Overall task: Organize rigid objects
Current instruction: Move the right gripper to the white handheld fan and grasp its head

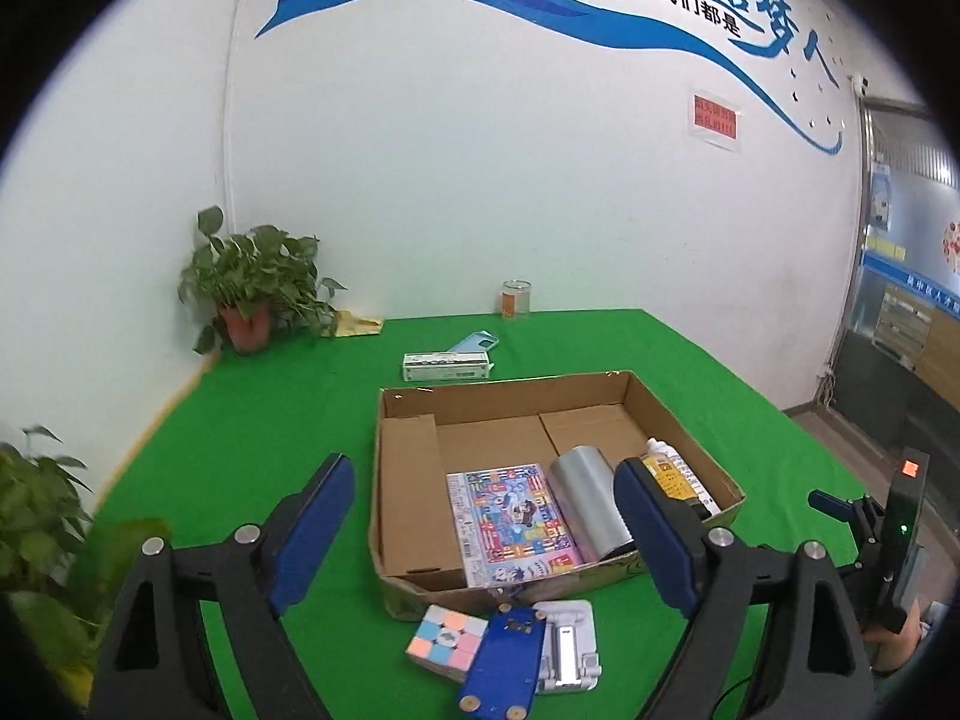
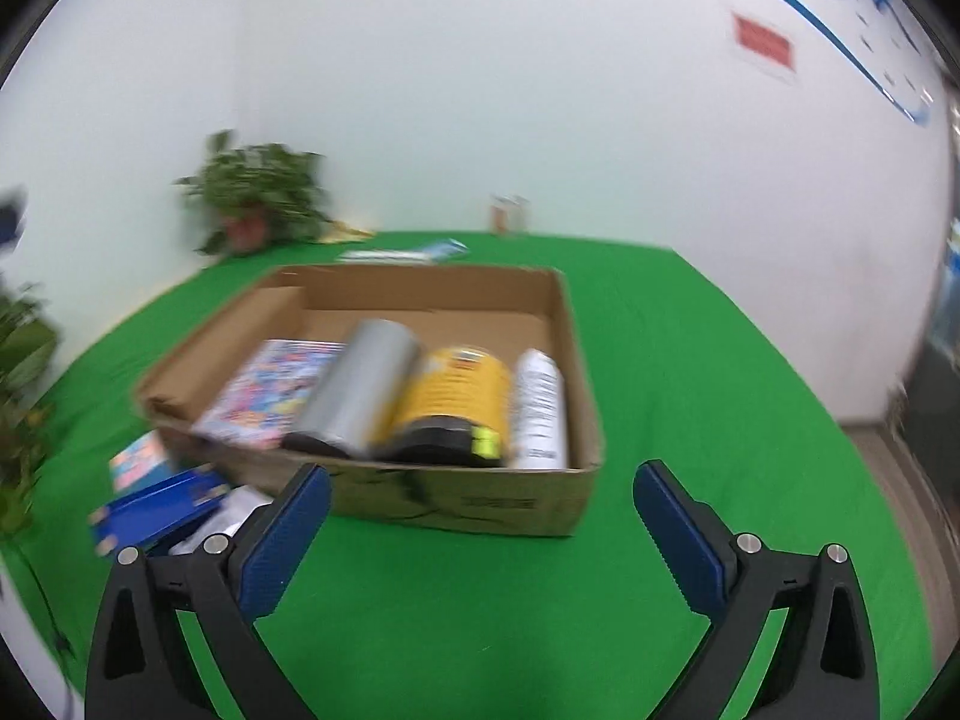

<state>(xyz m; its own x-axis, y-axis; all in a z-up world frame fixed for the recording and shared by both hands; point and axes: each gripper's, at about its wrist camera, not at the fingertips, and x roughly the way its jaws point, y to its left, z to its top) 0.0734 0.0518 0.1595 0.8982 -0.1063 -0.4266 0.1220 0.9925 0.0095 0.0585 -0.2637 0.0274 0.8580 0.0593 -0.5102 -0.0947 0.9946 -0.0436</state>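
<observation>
A green table (image 1: 252, 420) is set against a white wall (image 1: 420, 150), a plant (image 1: 252, 288) at ten o'clock. The cardboard box (image 1: 408, 480) is seen mid-table. Both left gripper (image 1: 486, 534) and right gripper (image 2: 480, 516) are held wide open, empty.

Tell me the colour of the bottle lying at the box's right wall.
White, with small dark print. The white bottle shows best in the right wrist view.

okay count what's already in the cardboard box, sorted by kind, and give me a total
Colourful flat booklet: 1
Silver cylinder: 1
Yellow-labelled container with black cap: 1
White bottle: 1
Total in the cardboard box: 4
</observation>
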